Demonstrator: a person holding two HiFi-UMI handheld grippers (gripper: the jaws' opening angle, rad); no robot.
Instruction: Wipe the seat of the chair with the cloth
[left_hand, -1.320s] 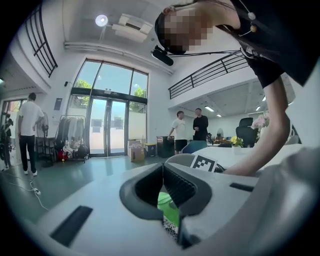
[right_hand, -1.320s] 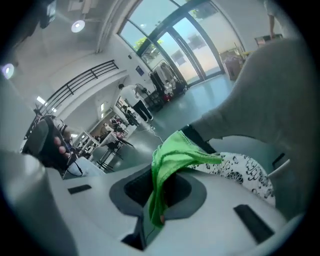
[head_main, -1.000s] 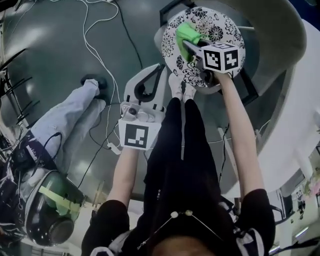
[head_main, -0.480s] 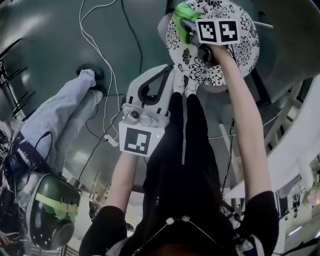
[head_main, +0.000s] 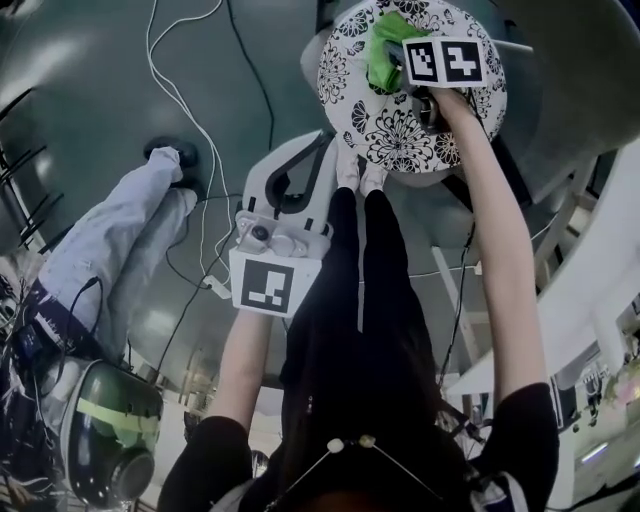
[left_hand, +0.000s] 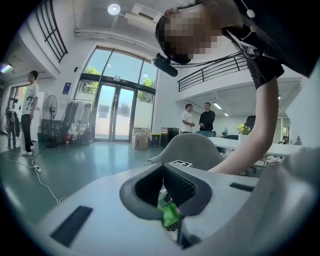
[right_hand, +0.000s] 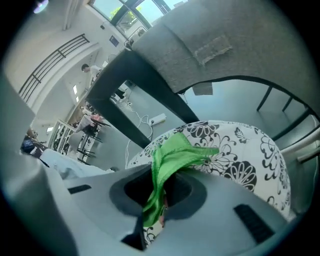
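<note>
The chair seat (head_main: 400, 140) is round, white with black flowers, and lies at the top of the head view. A green cloth (head_main: 385, 50) rests bunched on its far left part. My right gripper (head_main: 392, 72) is shut on the cloth, which hangs out between the jaws (right_hand: 172, 155) onto the seat (right_hand: 240, 155). My left gripper (head_main: 318, 152) hovers short of the seat's near edge, above the floor, with its jaws shut and nothing in them. In the left gripper view, a scrap of the green cloth (left_hand: 169, 215) shows beyond the shut jaws.
The grey chair back (right_hand: 210, 50) rises behind the seat. A person in pale trousers (head_main: 110, 240) stands at the left, near white cables (head_main: 170, 100) on the floor. A round dark helmet-like thing (head_main: 105, 430) is at the lower left. White furniture (head_main: 600, 300) lies to the right.
My right gripper dragged the cloth over the seat, out to the far left rim and then a little back toward the middle. The left gripper has barely moved.
</note>
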